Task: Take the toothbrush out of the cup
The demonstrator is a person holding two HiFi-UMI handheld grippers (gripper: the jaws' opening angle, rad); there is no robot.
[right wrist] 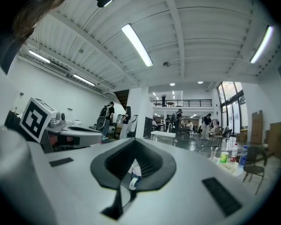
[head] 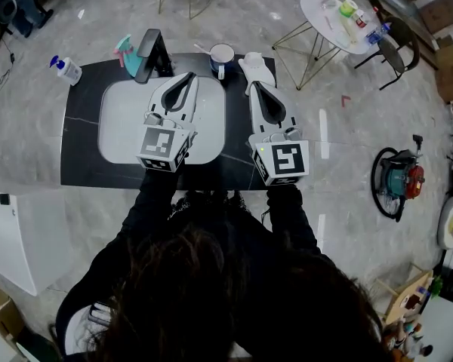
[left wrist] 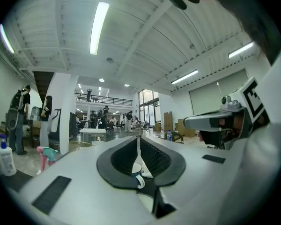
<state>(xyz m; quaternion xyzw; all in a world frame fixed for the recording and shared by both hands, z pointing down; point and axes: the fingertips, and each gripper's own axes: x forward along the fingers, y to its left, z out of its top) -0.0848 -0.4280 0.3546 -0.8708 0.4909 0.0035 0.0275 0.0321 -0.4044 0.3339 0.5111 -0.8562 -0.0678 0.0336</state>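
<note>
Black veined counter, rounded white basin, blue cup at 12 o'clock, concrete floor; left gripper and right gripper closed, empty.

Blue cup upright on dark counter, white toothbrush leaning out

Black counter, dark blue cup
Thin pale veins cross the counter; the sink is pale grey; the cup is white inside with a white handle; left tool and right tool are white and black, their cubes marked in black-and-white squares; the spray bottle is teal and pink.
</note>
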